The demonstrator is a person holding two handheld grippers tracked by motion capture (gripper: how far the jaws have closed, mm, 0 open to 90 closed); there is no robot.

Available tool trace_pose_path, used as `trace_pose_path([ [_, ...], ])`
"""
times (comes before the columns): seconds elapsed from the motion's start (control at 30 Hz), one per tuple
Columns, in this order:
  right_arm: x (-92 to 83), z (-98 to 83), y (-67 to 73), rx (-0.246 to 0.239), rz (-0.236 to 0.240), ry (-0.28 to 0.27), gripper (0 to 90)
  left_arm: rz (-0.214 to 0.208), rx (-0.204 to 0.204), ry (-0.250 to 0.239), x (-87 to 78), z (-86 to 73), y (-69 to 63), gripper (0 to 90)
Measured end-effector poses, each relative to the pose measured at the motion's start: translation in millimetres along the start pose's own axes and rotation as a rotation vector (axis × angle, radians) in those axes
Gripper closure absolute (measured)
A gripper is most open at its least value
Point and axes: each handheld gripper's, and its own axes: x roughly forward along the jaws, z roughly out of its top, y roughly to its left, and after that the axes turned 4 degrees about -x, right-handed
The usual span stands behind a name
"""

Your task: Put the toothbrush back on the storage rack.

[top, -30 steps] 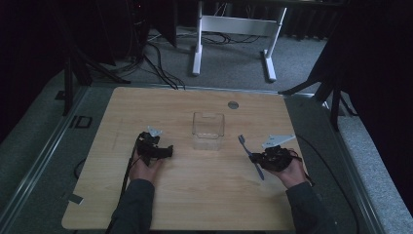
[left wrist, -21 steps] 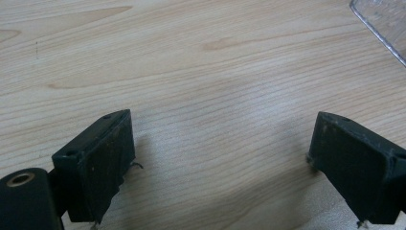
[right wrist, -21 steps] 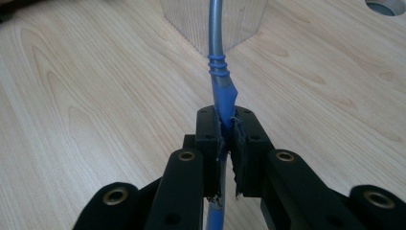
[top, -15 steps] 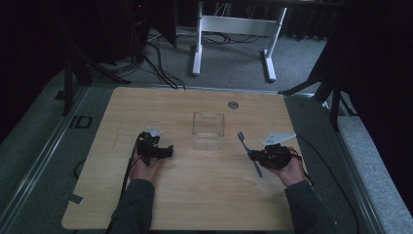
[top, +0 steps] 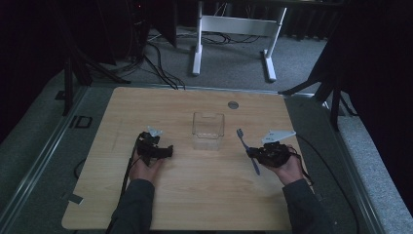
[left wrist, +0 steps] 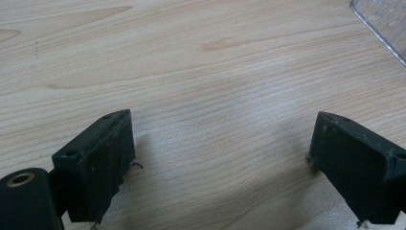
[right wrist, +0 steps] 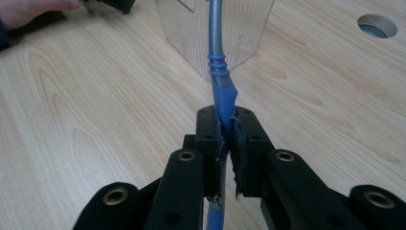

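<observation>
Toothbrush (right wrist: pixel 219 62): head cut off by the top edge of the right gripper view, beyond the fingers (right wrist: pixel 209 143); the gripped handle section is hidden between them. Clear container (left wrist: pixel 383 21): 1 corner visible in the left gripper view, remainder cropped.

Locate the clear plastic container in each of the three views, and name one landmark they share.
High view: the clear container stands mid-table, between the two grippers.
Left gripper view: one corner of it shows at the top right edge.
Right gripper view: it stands at top centre, behind the blue toothbrush clamped in the jaws.
Shared landmark: the light wooden tabletop.
</observation>
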Motion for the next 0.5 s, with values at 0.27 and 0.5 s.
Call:
trace_pose_path([
  [0.27, -0.9, 4.3, -1.0, -0.008, -0.004, 0.000, 82.2, 0.000, 0.000, 0.000, 0.0, 0.0, 0.0, 8.5],
  [0.5, -1.6, 10.2, -1.9, -0.020, -0.006, -0.003, 82.2, 0.000, 0.000, 0.000, 0.0, 0.0, 0.0, 8.5],
])
